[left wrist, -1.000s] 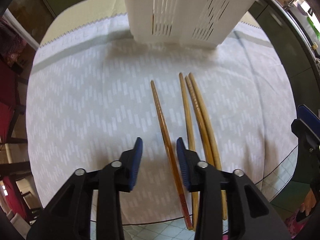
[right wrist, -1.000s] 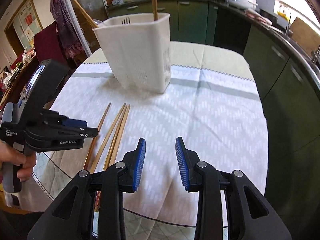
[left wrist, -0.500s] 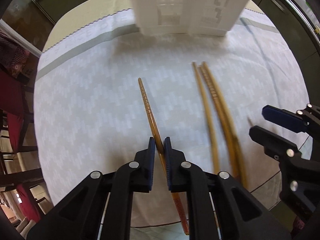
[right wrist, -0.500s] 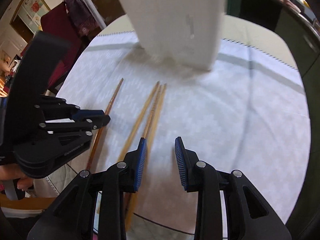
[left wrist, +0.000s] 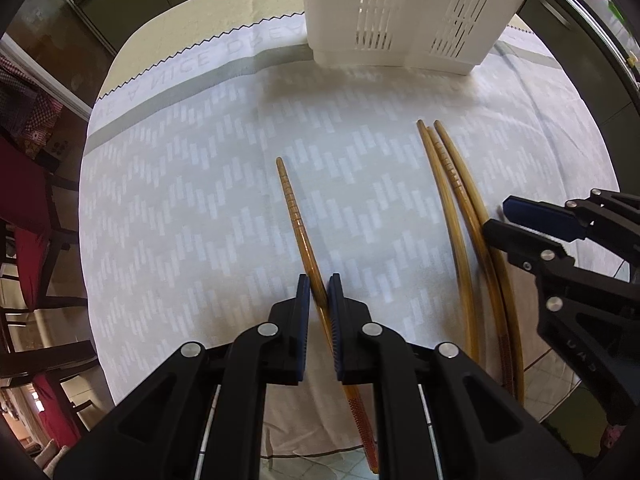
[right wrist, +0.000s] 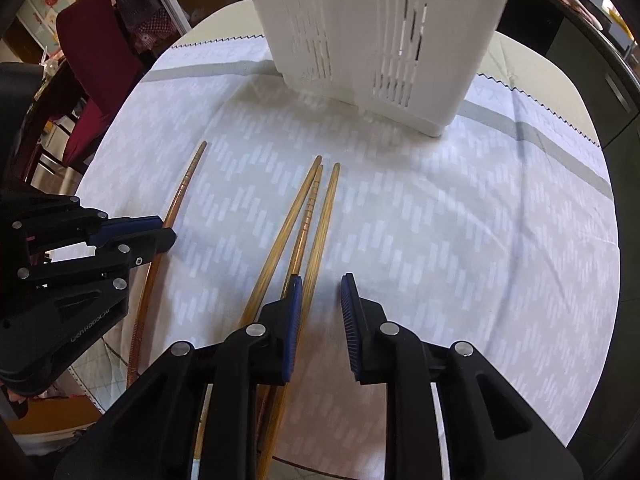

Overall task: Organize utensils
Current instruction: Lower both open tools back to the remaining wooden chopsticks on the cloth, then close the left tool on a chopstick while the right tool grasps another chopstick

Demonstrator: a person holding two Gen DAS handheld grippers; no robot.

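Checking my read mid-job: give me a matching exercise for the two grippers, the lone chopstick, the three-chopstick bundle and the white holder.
1. left gripper
2. right gripper
3. lone chopstick
4. three-chopstick bundle
5. white utensil holder

A. standing at the far end of the cloth
B. open, its left finger beside the bundle
C. lying together on the cloth
D. pinched partway along its length
E. shut on one stick

Pairs: 1-E, 2-B, 3-D, 4-C, 5-A

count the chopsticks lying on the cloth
4. One chopstick lies alone, clamped by the left hand-held gripper. Three chopsticks lie bunched beside it, by the open right hand-held gripper. The white utensil holder may hide more.
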